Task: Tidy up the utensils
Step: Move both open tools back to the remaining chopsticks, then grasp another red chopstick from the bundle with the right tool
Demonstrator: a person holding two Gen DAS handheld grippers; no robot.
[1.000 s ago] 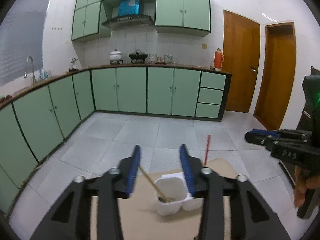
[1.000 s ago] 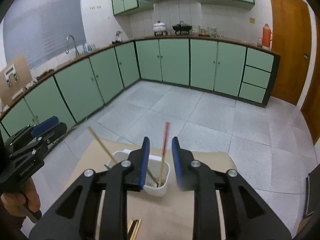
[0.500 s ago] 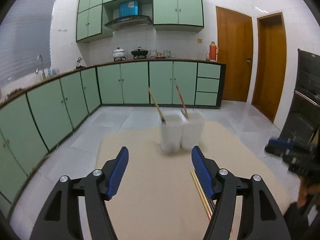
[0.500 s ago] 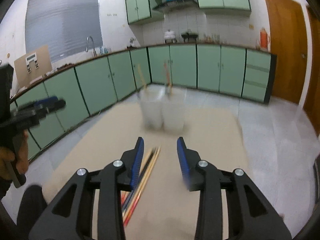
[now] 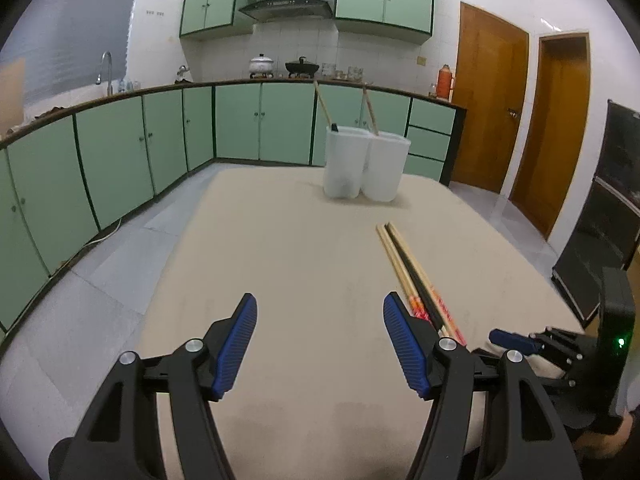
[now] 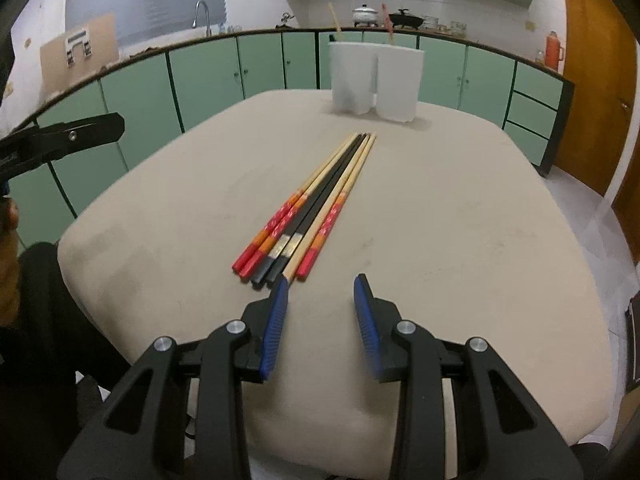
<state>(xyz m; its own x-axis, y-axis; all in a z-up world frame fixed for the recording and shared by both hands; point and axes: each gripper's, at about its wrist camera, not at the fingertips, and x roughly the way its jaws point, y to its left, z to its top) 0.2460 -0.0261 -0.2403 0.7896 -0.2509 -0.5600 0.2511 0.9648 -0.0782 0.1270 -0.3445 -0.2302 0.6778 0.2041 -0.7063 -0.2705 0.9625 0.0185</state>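
The left gripper (image 5: pixel 316 346) hangs above the near edge of the beige worktop (image 5: pixel 280 248) with its jaws spread wide and nothing between them. The right gripper (image 6: pixel 320 322) sits low over the near edge too, its jaws parted less widely and also empty; its left blue pad lies just beside the near ends of the loose chopsticks (image 6: pixel 316 204) without gripping them.

Those chopsticks lie flat in a tight bundle near the middle of the worktop, running from the near edge toward the far edge. The bundle mixes pale wooden sticks with red and orange ends and a pair of black ones. In the left wrist view the same bundle (image 5: pixel 412 270) lies toward the right side, its near ends hidden behind the left gripper's right finger.

Two white containers (image 6: pixel 376 80) stand upright, touching side by side, close to the far edge of the worktop. One chopstick leans out of each: a pale one (image 5: pixel 323 106) in the left container and a red-ended one (image 6: pixel 386 20) in the right container.

Beyond the worktop run green cabinets (image 5: pixel 240 120).
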